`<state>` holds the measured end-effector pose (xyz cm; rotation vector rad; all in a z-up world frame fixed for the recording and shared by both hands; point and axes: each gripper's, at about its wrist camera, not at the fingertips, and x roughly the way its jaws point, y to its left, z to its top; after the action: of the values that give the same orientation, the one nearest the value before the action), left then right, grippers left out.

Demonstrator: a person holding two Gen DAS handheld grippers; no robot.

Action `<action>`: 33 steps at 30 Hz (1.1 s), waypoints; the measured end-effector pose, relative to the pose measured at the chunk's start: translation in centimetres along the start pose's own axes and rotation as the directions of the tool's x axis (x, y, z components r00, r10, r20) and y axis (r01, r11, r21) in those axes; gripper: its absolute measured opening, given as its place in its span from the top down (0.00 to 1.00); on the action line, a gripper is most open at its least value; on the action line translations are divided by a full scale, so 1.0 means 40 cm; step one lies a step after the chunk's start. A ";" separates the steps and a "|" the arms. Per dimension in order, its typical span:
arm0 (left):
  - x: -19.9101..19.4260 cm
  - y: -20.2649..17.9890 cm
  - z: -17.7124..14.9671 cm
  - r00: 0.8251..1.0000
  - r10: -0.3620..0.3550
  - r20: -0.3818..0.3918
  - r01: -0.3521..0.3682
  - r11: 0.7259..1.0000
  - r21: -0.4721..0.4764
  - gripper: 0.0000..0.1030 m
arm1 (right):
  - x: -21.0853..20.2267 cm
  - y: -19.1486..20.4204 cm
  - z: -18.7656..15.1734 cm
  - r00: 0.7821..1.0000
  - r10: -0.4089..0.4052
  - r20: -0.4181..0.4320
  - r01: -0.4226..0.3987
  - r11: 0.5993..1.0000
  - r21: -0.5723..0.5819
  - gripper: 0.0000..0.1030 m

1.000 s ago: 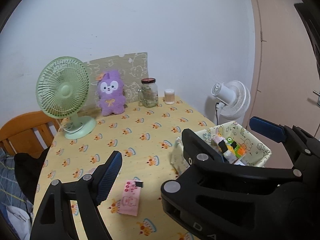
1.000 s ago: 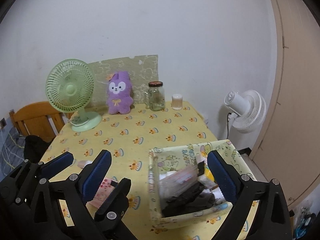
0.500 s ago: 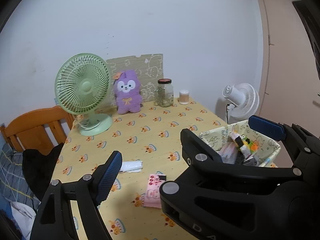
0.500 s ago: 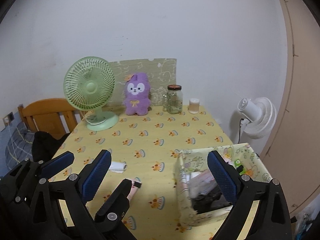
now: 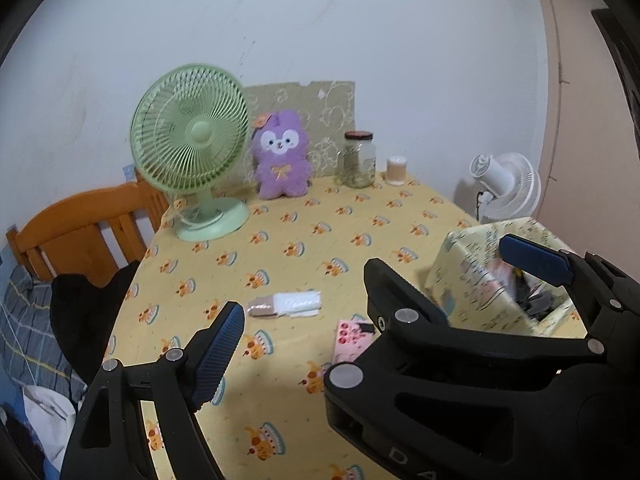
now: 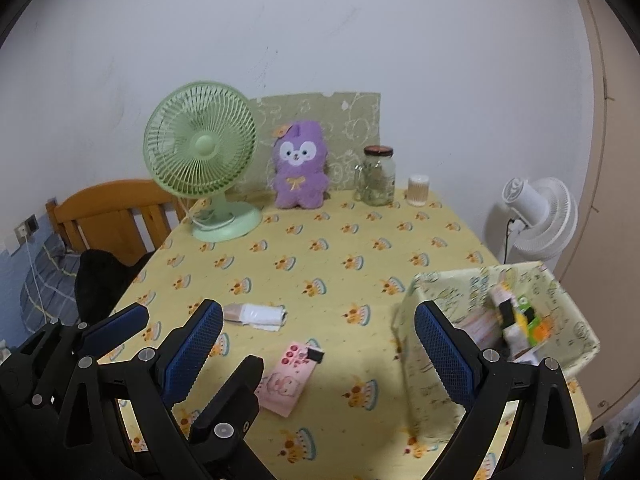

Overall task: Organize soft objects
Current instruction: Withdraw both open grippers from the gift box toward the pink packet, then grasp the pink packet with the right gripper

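Both the left gripper point(image 5: 380, 288) and right gripper point(image 6: 320, 346) hang wide-jawed and empty over the tabletop point(image 6: 320, 264), eyeing that light, limp pink pouch point(image 6: 286, 382) low-centre, best pinched across its flat middle

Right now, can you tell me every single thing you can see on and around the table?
table: 1, yellow cloth with a small cake pattern, centre
desk fan: 1, green, back left of the table
plush toy: 1, purple, back of the table, beside the desk fan
patterned board: 1, olive, against the wall behind the plush toy
glass jar: 1, clear with a dark lid, right of the plush toy
small cup: 1, pale, right of the glass jar
fabric bin: 1, yellow patterned, front right, full of packets
white packet: 1, white and tan, front left
pink packet: 1, pink, front centre
floor fan: 1, white, beyond the table's right edge
chair: 1, orange wood, left
left claw: 1, black with blue pads, open
right claw: 1, black with blue pads, open
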<state>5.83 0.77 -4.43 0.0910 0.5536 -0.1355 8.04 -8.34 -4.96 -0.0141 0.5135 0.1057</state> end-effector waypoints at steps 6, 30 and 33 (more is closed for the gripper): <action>0.046 0.035 -0.029 0.999 0.009 -0.036 -0.010 1.000 -0.015 0.18 | 0.057 0.021 -0.025 0.999 0.020 -0.042 -0.019 1.000 0.003 0.06; 0.248 0.118 -0.132 0.975 0.060 -0.213 -0.070 0.997 -0.041 0.19 | 0.293 0.054 -0.128 0.962 -0.009 -0.272 0.006 1.000 -0.013 0.30; 0.262 0.120 -0.139 0.972 0.060 -0.227 -0.071 0.997 -0.041 0.19 | 0.311 0.052 -0.136 0.956 -0.006 -0.294 0.005 1.000 -0.007 0.33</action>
<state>12.52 5.09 -14.45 0.0779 0.7801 -0.0468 15.93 -5.26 -15.77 -0.0380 0.8113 0.1003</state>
